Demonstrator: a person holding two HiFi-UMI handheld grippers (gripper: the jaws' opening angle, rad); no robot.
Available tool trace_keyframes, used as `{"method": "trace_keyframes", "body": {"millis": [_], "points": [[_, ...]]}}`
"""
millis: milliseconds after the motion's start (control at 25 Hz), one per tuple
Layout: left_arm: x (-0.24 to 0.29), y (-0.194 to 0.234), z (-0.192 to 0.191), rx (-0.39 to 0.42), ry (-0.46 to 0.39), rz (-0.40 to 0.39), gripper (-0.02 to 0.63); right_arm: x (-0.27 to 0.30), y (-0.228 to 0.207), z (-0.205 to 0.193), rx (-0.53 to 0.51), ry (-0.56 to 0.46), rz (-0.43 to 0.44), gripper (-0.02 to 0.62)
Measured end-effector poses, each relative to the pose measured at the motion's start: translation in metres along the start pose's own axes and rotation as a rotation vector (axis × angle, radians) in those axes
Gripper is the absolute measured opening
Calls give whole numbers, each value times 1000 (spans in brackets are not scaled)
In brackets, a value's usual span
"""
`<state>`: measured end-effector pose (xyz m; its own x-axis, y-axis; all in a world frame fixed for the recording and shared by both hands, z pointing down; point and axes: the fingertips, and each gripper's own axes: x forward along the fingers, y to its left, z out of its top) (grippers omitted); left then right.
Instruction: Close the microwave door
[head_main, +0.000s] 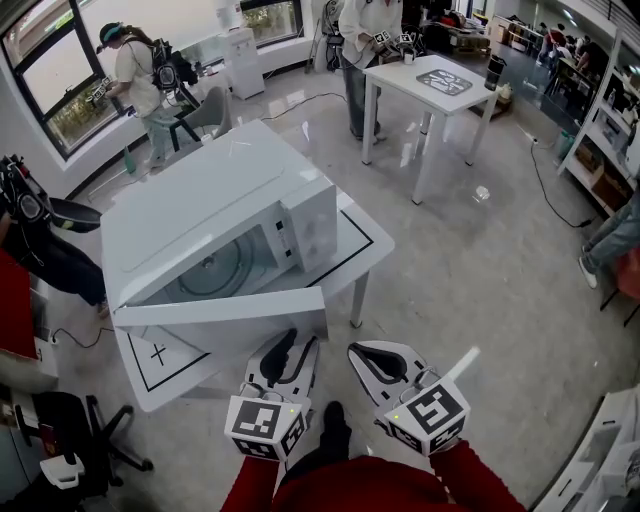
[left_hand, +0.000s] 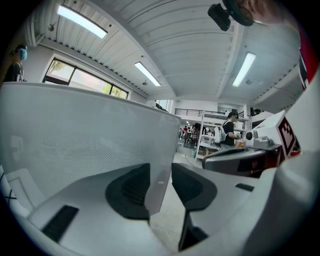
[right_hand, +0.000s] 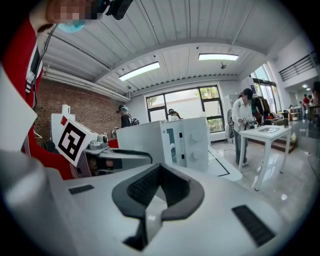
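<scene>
A white microwave (head_main: 220, 215) stands on a white table (head_main: 372, 243), turned at an angle. Its door (head_main: 225, 315) hangs open toward me, with the glass turntable visible inside. My left gripper (head_main: 287, 350) is at the door's near right corner. In the left gripper view the door's edge (left_hand: 159, 150) fills the gap between the two dark pads, so the left gripper (left_hand: 160, 172) is shut on it. My right gripper (head_main: 372, 360) hovers just right of the left one, off the table, shut with nothing in it. In the right gripper view the microwave's control panel (right_hand: 192, 142) lies ahead of the right gripper (right_hand: 160, 167).
A second white table (head_main: 430, 80) stands at the back right, with a person beside it. Another person (head_main: 140, 80) is by the windows, and a dark chair (head_main: 70, 450) sits at my lower left. A cable (head_main: 545, 185) runs across the glossy floor.
</scene>
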<state>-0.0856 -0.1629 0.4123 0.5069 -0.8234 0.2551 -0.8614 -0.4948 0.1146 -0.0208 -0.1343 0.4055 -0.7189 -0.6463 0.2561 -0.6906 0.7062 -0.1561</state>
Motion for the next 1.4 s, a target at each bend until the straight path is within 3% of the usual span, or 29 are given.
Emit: {"method": "trace_keyframes", "body": {"millis": [640,1400], "points": [[7,23,14,1,-24,36,141,69,4,26,-98,-22,-10,14],[21,55,37,11,-60,77,141,118,-28,42,-55,-32,-55,14]]}}
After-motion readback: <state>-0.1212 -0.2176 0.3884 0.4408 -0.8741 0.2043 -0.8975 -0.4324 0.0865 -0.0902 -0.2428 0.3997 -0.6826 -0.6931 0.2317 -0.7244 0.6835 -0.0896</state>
